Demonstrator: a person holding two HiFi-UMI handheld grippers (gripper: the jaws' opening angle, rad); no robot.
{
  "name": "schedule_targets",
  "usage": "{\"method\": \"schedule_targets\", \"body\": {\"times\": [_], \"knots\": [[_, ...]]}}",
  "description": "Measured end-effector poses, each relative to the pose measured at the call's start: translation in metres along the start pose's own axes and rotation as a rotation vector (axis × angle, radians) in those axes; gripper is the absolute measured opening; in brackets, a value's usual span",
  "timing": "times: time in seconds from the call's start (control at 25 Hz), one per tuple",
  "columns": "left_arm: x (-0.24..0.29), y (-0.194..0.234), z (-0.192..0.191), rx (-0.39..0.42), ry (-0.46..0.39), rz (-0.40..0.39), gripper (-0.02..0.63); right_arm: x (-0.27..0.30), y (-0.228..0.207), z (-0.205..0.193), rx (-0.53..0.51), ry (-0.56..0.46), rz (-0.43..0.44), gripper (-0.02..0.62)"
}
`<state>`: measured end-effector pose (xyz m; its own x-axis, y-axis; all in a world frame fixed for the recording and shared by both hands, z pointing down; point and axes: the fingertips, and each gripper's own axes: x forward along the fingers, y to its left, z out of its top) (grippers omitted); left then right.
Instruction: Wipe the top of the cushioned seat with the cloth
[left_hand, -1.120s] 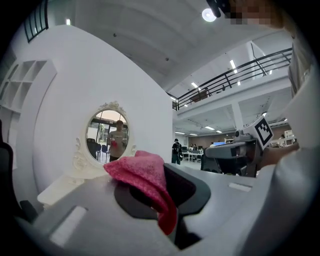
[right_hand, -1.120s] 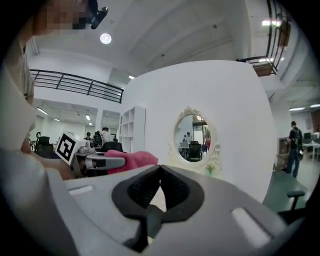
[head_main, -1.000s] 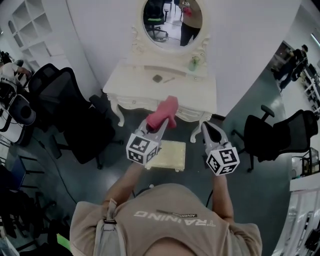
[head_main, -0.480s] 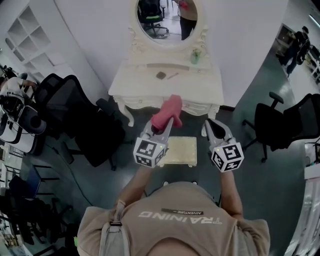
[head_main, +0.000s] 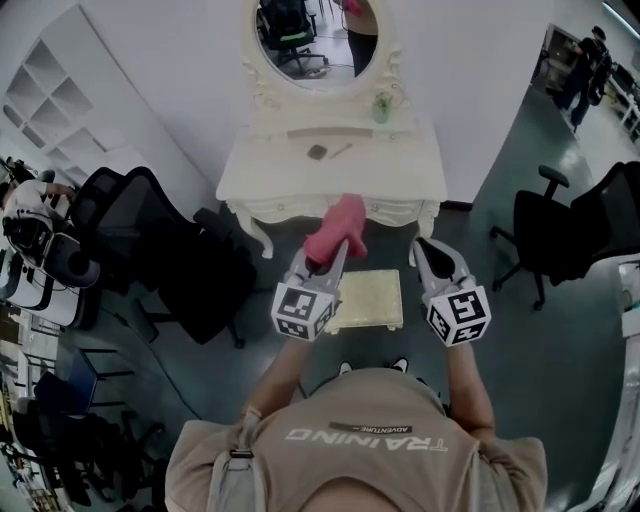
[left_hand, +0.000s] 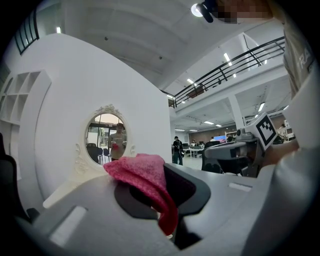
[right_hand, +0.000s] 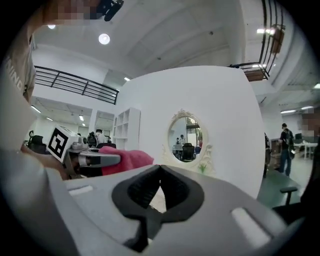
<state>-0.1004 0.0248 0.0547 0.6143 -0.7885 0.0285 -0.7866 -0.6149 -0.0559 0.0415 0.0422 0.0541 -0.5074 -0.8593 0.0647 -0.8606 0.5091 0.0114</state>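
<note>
The left gripper (head_main: 327, 262) is clamped on the pink cloth (head_main: 338, 226), which bunches out past the jaw tips. It is held aloft, not on the cushioned seat (head_main: 372, 300) below. The right gripper (head_main: 424, 250) is closed, with nothing in it. Against a second ago, both grips are unchanged, and the seat sits further right in the head view. A white dressing table (head_main: 300, 175) with an oval mirror (head_main: 315, 30) stands ahead on the grey floor (head_main: 545, 360), with black office chairs (head_main: 180, 260) either side.

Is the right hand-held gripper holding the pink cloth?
No, the left hand-held gripper clamps the pink cloth; the right hand-held gripper is shut, empty.
</note>
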Motion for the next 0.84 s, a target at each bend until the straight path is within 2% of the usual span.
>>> {"method": "schedule_targets", "body": {"times": [0.84], "knots": [[0.003,-0.011,-0.018,-0.025,0.012,0.008,0.038,-0.015,-0.012,-0.013,-0.017,0.009,-0.004,0.002]]}}
